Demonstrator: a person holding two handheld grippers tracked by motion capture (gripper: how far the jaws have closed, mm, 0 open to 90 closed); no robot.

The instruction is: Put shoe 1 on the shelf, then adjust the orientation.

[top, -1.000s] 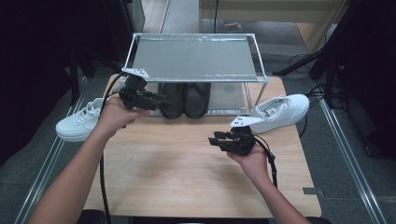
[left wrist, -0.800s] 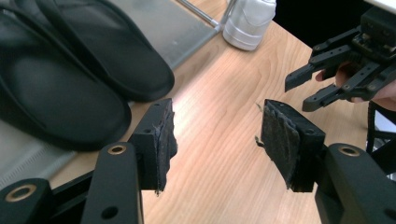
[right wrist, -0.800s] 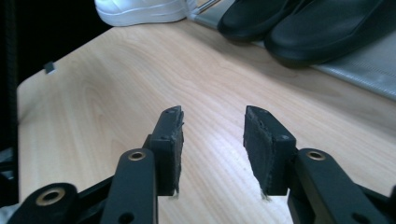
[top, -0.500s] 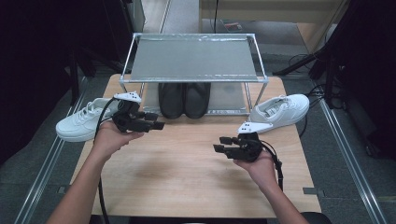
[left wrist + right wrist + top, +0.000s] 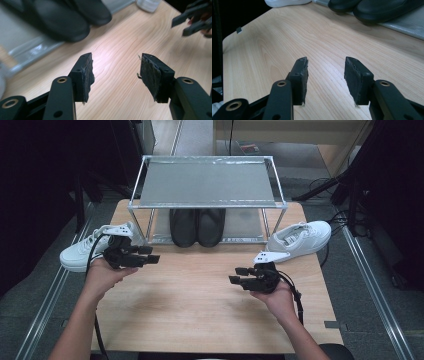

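Observation:
A pair of black shoes (image 5: 196, 227) stands on the lower level of a metal rack (image 5: 207, 184) at the back of the wooden table (image 5: 200, 310). One white sneaker (image 5: 80, 254) lies at the table's left edge, another white sneaker (image 5: 301, 239) at the right of the rack. My left gripper (image 5: 154, 255) hovers beside the left sneaker and points right, open and empty (image 5: 116, 67). My right gripper (image 5: 235, 275) hangs over the table in front of the right sneaker and points left. Its jaws have just been opening, with nothing between them (image 5: 325, 67).
The rack's top shelf is bare. In the left gripper view the black shoes (image 5: 62, 20) lie ahead to the left and the other gripper (image 5: 192, 20) ahead to the right. Metal rails run along the floor on both sides of the table.
My left hand has drawn back from the rack's front toward the near left and sunk lower. The right hand has stayed nearly in place, its jaws a little wider.

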